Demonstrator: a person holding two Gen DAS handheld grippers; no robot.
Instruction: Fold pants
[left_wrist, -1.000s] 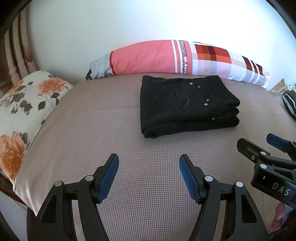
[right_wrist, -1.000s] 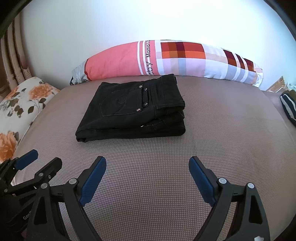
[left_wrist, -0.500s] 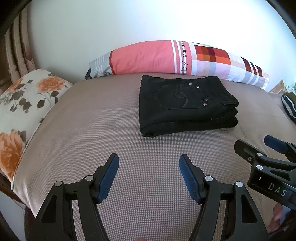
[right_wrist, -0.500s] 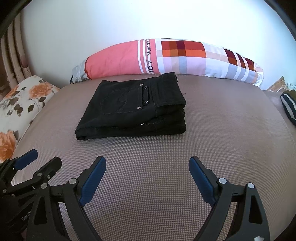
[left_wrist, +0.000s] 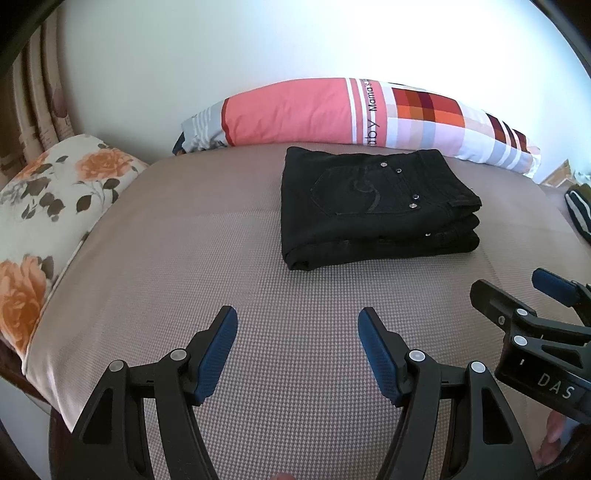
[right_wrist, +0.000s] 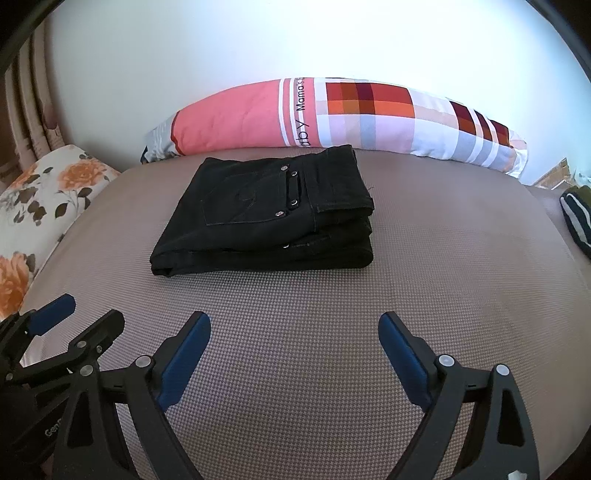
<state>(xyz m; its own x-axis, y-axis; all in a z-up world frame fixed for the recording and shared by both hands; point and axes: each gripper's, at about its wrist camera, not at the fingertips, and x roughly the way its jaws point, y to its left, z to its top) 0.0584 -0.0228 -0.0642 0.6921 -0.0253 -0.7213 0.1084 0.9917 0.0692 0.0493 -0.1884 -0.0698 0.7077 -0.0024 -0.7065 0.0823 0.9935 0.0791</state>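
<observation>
- Pale wall rises behind a bed spread with a taupe, finely checked sheet, and a long pink and plaid bolster lies along the wall at the sheet's far edge.
- Black pants rest folded in a compact stack on the sheet, just in front of the bolster, back pocket and metal rivets facing up; nothing touches them.
- Left gripper hovers over the near part of the sheet with its blue-padded fingers spread wide and nothing between them.
- Right gripper is likewise released, its jaws even wider apart, holding nothing and well short of the pants.
- Left wrist view shows the right gripper from the side at its right edge, with "DAS" printed on the body; the right wrist view shows the left gripper at its lower left edge.
- Floral pillow with orange roses sits at the bed's left edge; the left view shows far more of it than the right view.
- Dark striped fabric lies at the far right edge in both views.
- Bare sheet runs between both grippers and the folded stack, and more lies open to the stack's left and right; the stack's far side sits close against the bolster.
</observation>
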